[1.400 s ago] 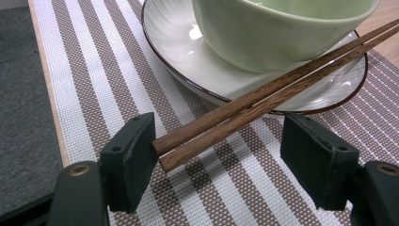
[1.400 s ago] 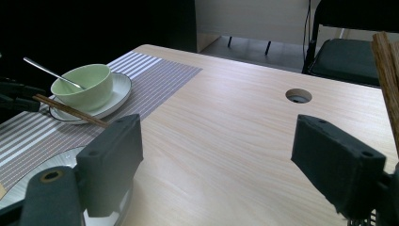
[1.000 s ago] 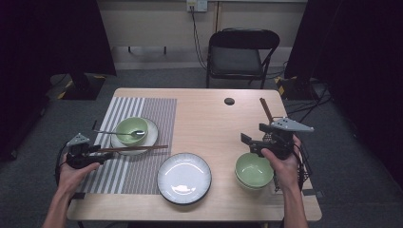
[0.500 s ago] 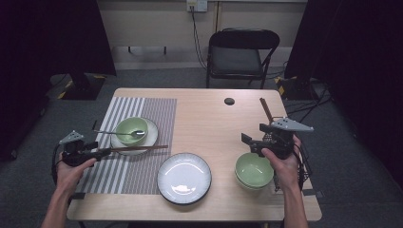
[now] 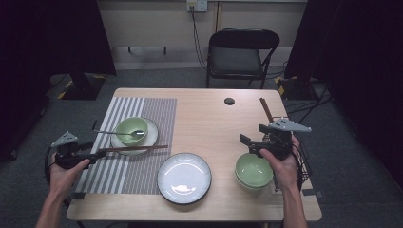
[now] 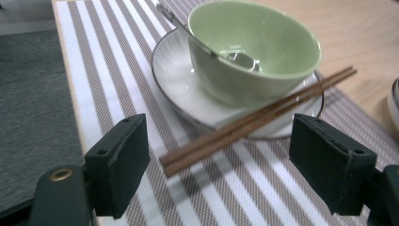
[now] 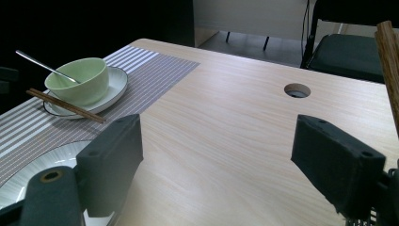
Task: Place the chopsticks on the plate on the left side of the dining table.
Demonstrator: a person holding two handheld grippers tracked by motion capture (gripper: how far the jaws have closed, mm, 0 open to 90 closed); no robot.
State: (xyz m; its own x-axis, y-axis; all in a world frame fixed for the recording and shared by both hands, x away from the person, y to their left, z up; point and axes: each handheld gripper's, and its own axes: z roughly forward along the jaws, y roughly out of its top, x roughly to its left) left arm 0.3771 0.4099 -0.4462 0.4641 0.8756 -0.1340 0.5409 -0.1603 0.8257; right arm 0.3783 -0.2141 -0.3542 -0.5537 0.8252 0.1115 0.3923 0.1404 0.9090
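With our left gripper just opening off the chopsticks, these rest across the saucer rim, right gripper released, holding nothing.

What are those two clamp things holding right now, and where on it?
Nothing. The left gripper has just been opening, and the chopsticks lie free between its jaws, resting on the small plate. The right gripper is open over bare table.

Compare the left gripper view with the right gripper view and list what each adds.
Left gripper view alone: the spoon's head lying inside the green bowl, and the chopsticks' near ends between the open left tool. Right gripper view alone: the table's round hole, a folding chair, a brown stick. Both: bowl on its saucer, chopsticks across the rim, striped mat.
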